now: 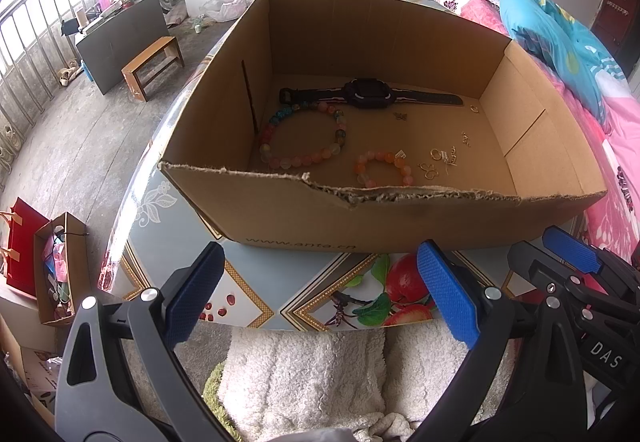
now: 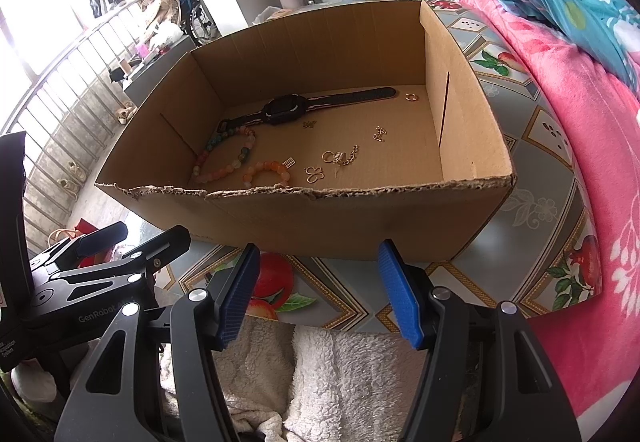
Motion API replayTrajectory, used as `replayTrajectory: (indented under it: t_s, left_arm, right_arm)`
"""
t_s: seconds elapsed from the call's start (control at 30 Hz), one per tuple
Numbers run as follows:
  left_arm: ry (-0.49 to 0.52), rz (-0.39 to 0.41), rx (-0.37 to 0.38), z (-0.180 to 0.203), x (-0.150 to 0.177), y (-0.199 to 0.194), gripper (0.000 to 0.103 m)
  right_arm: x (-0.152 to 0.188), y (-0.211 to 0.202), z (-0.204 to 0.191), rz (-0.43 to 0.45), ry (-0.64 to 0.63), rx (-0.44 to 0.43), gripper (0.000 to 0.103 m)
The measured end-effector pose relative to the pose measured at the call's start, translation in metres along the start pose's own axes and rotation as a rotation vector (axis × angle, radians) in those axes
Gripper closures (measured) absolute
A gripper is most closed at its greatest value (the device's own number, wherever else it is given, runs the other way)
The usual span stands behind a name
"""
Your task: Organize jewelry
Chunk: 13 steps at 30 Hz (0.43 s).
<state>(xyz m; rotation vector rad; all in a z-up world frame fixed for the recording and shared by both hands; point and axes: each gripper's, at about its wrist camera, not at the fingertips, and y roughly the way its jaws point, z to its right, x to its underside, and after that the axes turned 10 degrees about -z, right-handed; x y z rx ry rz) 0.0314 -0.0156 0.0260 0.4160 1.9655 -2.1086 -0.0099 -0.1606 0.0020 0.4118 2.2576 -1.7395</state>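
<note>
Inside the open brown cardboard box all the jewelry lies on the floor of the box. A black wristwatch with a striped strap stretches along the far wall. Nearer and to the left is a large bracelet of mixed pink, orange and blue-green beads, and just right of it a smaller bracelet of orange and pale beads, close to the torn near wall. To the right lie small metal pieces: a butterfly-shaped wire charm, a ring with a short chain, a tiny butterfly stud, a short chain link and a small hoop in the far right corner. The box stands on a fruit-patterned tabletop.

The left gripper and the right gripper both hang outside the near wall with jaws apart and nothing between them. This fits either pieces gathered into the box or pieces awaiting sorting; I cannot tell which. Any pick would need a reach over the ragged near edge, coming down steeply; the thin metal pieces lie flat and would likely slip, so pinch low and slowly.
</note>
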Motion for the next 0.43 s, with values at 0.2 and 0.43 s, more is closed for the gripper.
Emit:
replayTrajectory:
  t_s: [0.2, 0.43]
  left_arm:
    - [0.001, -0.006, 0.004, -0.0004, 0.0012, 0.0016, 0.01]
    - [0.001, -0.007, 0.003, -0.0003, 0.0011, 0.0015, 0.01]
  right_arm:
    - [0.0002, -0.0009, -0.001, 0.003, -0.002, -0.002, 0.043]
    - [0.0002, -0.0009, -0.0018, 0.004, -0.002, -0.003, 0.043]
